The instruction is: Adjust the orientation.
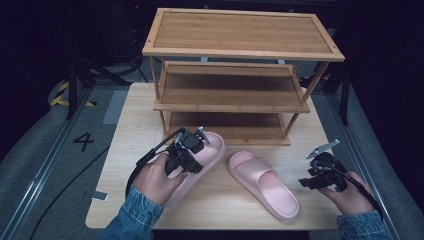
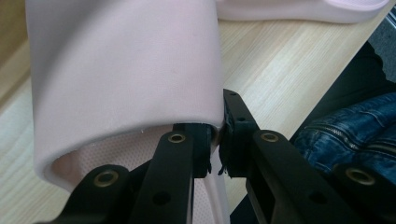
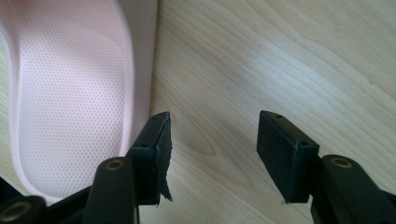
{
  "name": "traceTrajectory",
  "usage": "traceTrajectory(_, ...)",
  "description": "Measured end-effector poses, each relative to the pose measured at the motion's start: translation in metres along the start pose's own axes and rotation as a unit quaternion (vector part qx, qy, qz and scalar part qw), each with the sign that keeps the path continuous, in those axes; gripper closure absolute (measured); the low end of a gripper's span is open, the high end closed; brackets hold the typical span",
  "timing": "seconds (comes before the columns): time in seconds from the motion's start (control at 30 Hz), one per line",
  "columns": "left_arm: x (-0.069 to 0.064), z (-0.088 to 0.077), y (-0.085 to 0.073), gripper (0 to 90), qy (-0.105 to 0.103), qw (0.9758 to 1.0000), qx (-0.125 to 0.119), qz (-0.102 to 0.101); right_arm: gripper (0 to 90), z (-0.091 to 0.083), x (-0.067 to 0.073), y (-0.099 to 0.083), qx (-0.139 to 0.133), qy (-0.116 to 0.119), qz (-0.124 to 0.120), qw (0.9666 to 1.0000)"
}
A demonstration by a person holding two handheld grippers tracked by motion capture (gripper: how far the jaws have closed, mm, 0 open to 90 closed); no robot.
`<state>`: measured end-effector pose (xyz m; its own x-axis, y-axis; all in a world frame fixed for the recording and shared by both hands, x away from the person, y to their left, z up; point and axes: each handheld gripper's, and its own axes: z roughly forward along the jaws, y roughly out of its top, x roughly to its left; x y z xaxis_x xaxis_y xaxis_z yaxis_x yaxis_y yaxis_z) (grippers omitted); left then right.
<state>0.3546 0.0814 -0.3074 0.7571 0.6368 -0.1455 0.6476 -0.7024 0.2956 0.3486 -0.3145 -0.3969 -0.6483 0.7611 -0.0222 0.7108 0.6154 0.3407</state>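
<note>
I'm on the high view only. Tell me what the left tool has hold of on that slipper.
Observer: The left tool is shut on the edge of the left slipper's strap, one pad inside the strap, one outside.
Operator: Now report the right tool's jaws.
Observer: The right tool is open with nothing between its pads; bare table shows through the gap.
Operator: Say where it sits against the other slipper.
Observer: The right slipper's heel end lies just beside one pad, not between them.
</note>
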Motion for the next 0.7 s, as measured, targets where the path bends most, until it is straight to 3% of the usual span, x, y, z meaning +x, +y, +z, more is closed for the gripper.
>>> traceTrajectory(0.23,-0.004,-0.027,0.014,83.2,0.001,0.9998,-0.009,0.016,46.2,0.012,0.011,0.004,0.011,0.004,-0.014,0.9998)
traceTrajectory(0.7,-0.012,-0.085,0.045,83.2,0.009,0.9978,-0.044,0.048,45.9,0.014,0.011,0.001,0.014,0.01,-0.011,0.9998)
